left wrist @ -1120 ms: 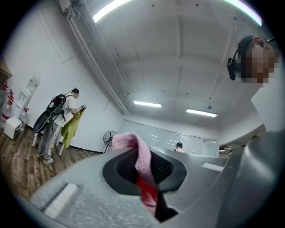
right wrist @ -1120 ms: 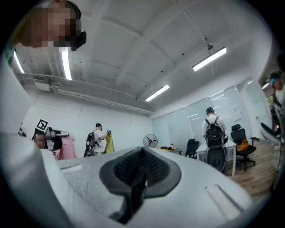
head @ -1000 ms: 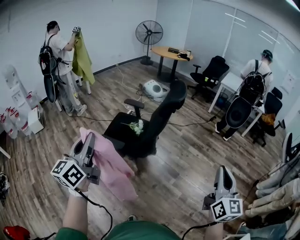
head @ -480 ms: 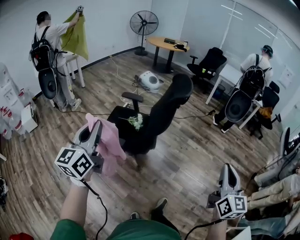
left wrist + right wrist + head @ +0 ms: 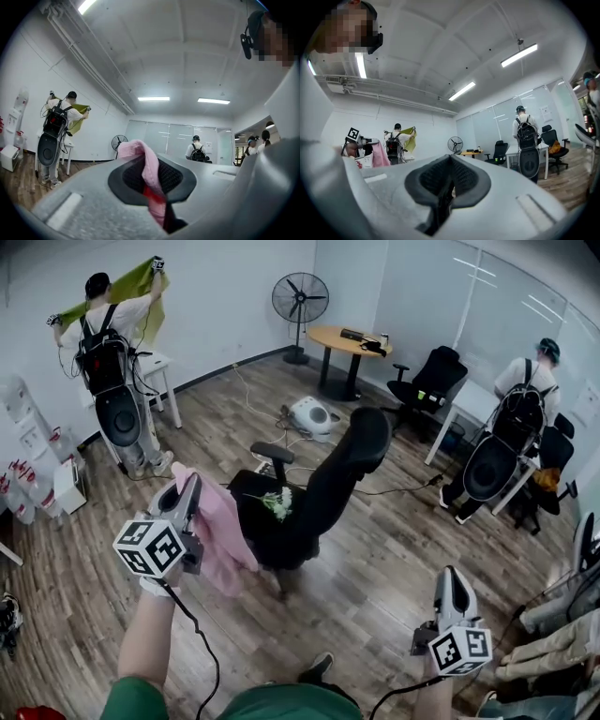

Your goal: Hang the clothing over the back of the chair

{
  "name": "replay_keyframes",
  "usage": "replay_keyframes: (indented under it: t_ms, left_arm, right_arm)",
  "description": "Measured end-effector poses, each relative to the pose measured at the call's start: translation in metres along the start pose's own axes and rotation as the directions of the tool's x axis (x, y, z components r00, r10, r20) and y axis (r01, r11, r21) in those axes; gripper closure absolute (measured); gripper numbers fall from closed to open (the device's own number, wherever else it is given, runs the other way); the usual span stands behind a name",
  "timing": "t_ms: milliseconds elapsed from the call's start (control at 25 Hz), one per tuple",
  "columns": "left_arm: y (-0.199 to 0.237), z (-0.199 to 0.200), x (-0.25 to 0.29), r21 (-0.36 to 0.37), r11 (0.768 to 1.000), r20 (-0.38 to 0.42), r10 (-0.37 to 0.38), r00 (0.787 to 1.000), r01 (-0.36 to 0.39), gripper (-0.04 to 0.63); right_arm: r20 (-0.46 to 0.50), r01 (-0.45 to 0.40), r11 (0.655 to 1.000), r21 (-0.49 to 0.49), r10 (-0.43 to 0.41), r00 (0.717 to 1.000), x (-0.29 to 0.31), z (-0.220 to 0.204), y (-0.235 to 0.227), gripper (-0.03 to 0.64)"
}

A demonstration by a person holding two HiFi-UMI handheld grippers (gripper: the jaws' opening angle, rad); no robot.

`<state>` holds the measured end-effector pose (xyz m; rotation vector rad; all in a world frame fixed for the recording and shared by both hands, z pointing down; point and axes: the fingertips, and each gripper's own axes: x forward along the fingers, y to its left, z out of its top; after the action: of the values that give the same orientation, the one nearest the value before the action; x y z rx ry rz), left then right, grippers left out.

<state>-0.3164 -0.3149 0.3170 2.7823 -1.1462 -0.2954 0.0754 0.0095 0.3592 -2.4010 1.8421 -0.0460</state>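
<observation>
A pink garment (image 5: pixel 221 538) hangs from my left gripper (image 5: pixel 192 487), which is shut on its top edge; the pink cloth (image 5: pixel 149 165) shows pinched between the dark pads. It dangles just left of the black office chair (image 5: pixel 323 491), close to the seat, and the tall backrest (image 5: pixel 357 443) leans away to the right. My right gripper (image 5: pixel 451 577) is held low at the right, apart from the chair, shut with nothing in it. In the right gripper view the pads (image 5: pixel 465 178) meet, and the pink garment (image 5: pixel 379 157) appears at the far left.
A white bunch lies on the chair seat (image 5: pixel 277 503). Cables and a white device (image 5: pixel 312 415) are on the floor behind the chair. A person with a green cloth (image 5: pixel 111 352), a fan (image 5: pixel 299 298), a round table (image 5: pixel 349 340) and another person (image 5: pixel 516 427) ring the room. Clothes (image 5: pixel 562 634) pile up at the right.
My left gripper has carried the pink garment up and closer to the chair. The right gripper shifted slightly. The person at the back has spread the green cloth overhead.
</observation>
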Motion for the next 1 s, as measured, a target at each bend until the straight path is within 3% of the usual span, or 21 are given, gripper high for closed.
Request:
replay_keyframes:
  t_ms: [280,480,840,1000]
  left_arm:
    - [-0.019,-0.006,0.073,0.022,0.998,-0.024,0.055,0.998,-0.055,0.568]
    - [-0.035,-0.011,0.142,0.085,0.994,-0.076,0.075,0.994,-0.068,0.568]
    - [-0.058,-0.005,0.249,0.146,0.985,-0.123,0.113,0.986,-0.095,0.568]
    - [-0.074,-0.004,0.291,0.108,0.992,-0.129,0.084,0.988,-0.070,0.568]
  right_arm:
    - [0.001,-0.039,0.998,0.044,0.039,0.999,0.039,0.001,-0.067,0.613]
    - [0.008,-0.044,0.996,0.072,0.043,0.999,0.051,0.001,-0.117,0.614]
    - [-0.018,0.049,0.992,0.112,-0.047,0.999,0.027,-0.006,-0.205,0.614]
    - [-0.022,0.087,0.989,0.116,-0.085,0.996,0.018,-0.007,-0.225,0.612]
